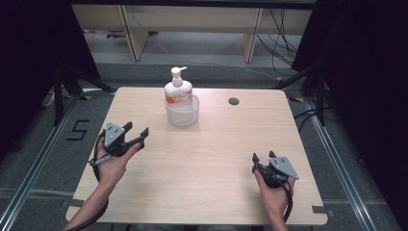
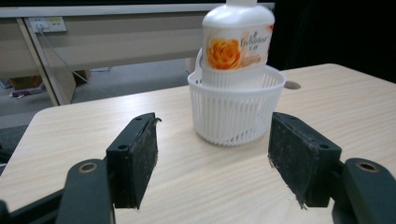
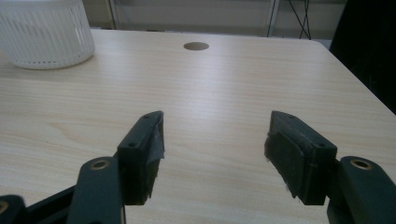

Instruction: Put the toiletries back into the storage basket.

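Soap bottle point(image 2: 238, 42) stands upright inside the white basket point(image 2: 233, 112), which keeps it steady, just ahead of our left gripper point(image 2: 212, 154) and between its spread jaws in that view. We hold both grippers wide open, gripping nothing; the right gripper point(image 3: 215, 144) hovers over bare table point(image 3: 224, 84), the basket well off to its far left.

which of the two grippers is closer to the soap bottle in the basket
The left gripper: it points at the white basket holding the soap bottle, while the right gripper sits farther off near the table's front right.
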